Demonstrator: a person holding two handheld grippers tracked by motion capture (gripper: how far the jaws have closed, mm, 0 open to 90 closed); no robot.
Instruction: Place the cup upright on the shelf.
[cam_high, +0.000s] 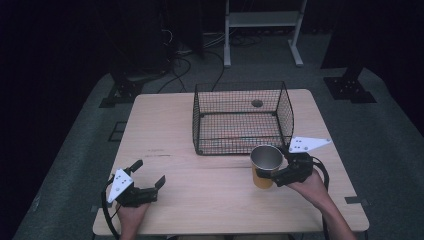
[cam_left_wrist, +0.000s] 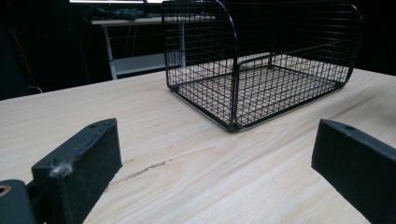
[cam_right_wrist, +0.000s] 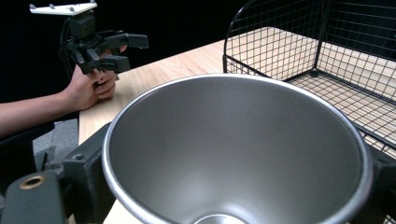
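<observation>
— Dark room all round, and a pale wooden surface (cam_high: 210, 190) in the middle of the high view. What sits on it?

— A black wire basket (cam_high: 242, 117) stands at the upper centre of the frame, open at the top. Its wire floor lets the wood show through.

— And the cup?

— The metal cup (cam_high: 264, 167) is at the lower right of centre in the high view, just below the basket's near right corner. It is silver inside and orange-yellow on its outer wall, upright, mouth facing up.

— Who has it?

— The right gripper (cam_high: 272, 172) holds it: its black jaws press on the cup's wall from either side, narrow enough to clamp it. In the right gripper view the cup's silver mouth (cam_right_wrist: 238, 154) takes up most of the frame, with a dark jaw at each lower corner and the basket (cam_right_wrist: 327, 65) at the upper right.

— The other hand?

— The left gripper (cam_high: 150, 175) is at the lower left of the high view, its jaws spread wide with nothing between them. In the left gripper view bare wood lies between the two jaws, and the basket (cam_left_wrist: 261, 70) stands well beyond them at the upper centre.
</observation>
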